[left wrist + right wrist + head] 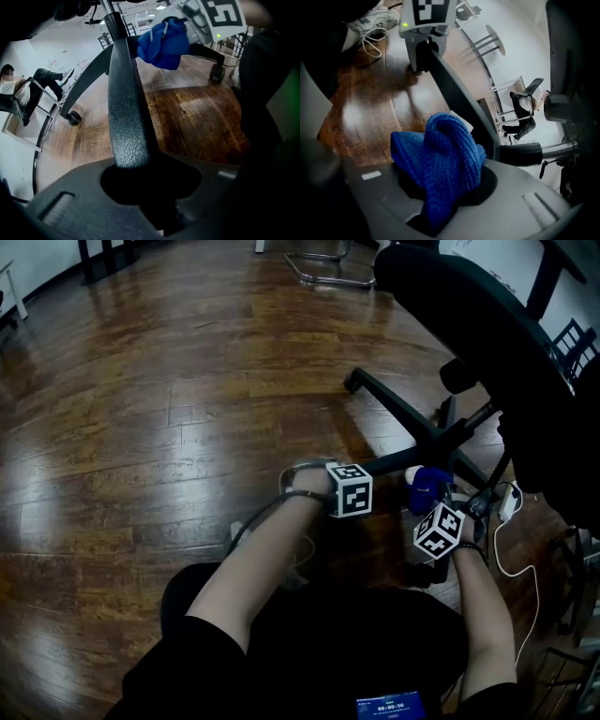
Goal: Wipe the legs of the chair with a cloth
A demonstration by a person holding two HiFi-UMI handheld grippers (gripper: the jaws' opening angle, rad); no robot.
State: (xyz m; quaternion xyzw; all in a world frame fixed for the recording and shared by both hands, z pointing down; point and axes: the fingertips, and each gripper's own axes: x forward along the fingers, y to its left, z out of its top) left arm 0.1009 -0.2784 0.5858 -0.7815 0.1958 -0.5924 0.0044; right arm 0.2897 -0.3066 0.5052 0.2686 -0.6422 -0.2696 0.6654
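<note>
A black office chair [487, 343] stands tilted at the right of the head view, its legs spreading from a hub over the wooden floor. My left gripper [140, 173] is shut on one textured black chair leg [126, 108], which runs up out of its jaws. A bunched blue cloth [440, 154] is pinched in my shut right gripper [445, 187]. The cloth [428, 488] lies against that same leg near the hub, a little further along than the left gripper [423, 44]. In the left gripper view, the cloth [164, 42] shows at the top under the right gripper's marker cube.
A second chair leg with a castor [353, 382] reaches out to the upper left. A white power strip [511, 502] and its cable [525, 577] lie on the floor at the right. A metal chair base [323, 268] is far back. A person [18, 89] sits in the background.
</note>
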